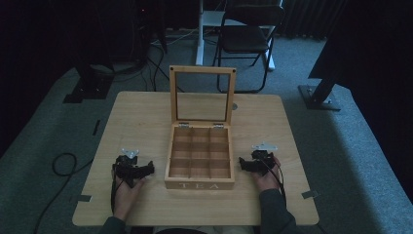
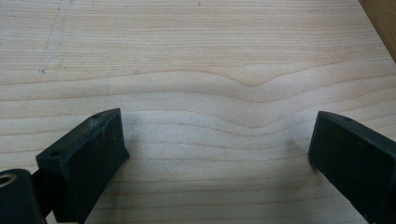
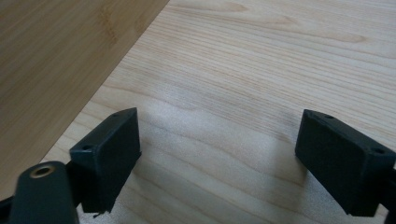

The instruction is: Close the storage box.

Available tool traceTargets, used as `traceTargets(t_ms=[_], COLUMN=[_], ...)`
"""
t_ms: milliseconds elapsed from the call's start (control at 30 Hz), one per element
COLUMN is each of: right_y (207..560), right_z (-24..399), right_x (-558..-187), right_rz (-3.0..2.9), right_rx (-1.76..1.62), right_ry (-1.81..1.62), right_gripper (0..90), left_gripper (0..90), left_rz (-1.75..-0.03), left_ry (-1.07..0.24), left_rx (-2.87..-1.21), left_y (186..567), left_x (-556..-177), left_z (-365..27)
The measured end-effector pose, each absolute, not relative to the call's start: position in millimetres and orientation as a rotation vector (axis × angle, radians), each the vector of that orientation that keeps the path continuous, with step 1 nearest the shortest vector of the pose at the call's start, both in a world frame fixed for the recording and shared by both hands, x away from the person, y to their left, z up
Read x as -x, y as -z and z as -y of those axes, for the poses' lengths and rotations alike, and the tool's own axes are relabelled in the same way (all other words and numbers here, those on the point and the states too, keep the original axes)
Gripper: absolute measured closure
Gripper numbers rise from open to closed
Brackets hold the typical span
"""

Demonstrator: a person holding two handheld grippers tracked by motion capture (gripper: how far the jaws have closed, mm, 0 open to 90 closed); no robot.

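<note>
Two grippers are sitting in my hands, one on each side of a wooden tea box (image 1: pixel 199 158). The box is resting near the middle of the bench (image 1: pixel 146 204), and its lid (image 1: pixel 202 95) is standing straight up at the back. The lid has a see-through window in a wood frame. Inside, the box is split into small square spaces, and they are looking empty to me. The word TEA is showing on the front wall, facing me.

My left gripper (image 1: pixel 132 169) is lying low on the bench, just beside the left wall of the box. My left hand (image 1: pixel 125 195) is holding it from behind. In the left gripper view, its jaws are standing wide apart, with just bare wood grain between them. A bit of the box is peeking in at the top right corner (image 2: pixel 385 23).

My right gripper (image 1: pixel 255 163) is lying near the right wall of the box, and my right hand (image 1: pixel 268 178) is wrapping around it. In the right gripper view, its jaws are wide apart too, and nothing is between them. The side of the box (image 3: pixel 56 60) is filling the left part there.

A dark chair (image 1: pixel 248 39) is standing on the grey floor past the bench.
</note>
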State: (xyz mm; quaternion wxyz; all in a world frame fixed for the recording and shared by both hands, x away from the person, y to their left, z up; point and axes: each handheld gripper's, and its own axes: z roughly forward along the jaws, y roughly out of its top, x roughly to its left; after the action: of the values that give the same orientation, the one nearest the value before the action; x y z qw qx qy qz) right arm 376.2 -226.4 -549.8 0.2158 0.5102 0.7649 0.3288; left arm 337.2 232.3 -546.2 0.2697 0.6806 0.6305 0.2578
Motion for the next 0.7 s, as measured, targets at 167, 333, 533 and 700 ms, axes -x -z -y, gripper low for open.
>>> traceTargets(t_ms=[167,333,533,700], right_y=[549.7,549.1,543.8,534.1], right_z=[225.8,225.2,223.1,219.2], right_x=[-375.5,-374.4,-373.8,-370.3], right_rz=[-2.116,-2.117,-2.103,-2.103], right_rx=[-1.421,-1.402,-1.425,-1.403], right_ry=[-0.909,-0.930,-0.892,-0.918], right_gripper=[13.9,22.1,38.9,42.2], left_gripper=[4.1,4.1,4.1,4.1], left_rz=[-1.674,-1.652,-1.652,-1.618], left_ry=[-0.687,-0.677,-0.677,-0.666], left_rx=[-1.850,-1.869,-1.870,-1.895], left_y=[546.2,546.1,546.1,546.1], left_x=[-336.2,-335.6,-335.6,-336.1], left_z=[-233.1,-232.4,-232.4,-231.5])
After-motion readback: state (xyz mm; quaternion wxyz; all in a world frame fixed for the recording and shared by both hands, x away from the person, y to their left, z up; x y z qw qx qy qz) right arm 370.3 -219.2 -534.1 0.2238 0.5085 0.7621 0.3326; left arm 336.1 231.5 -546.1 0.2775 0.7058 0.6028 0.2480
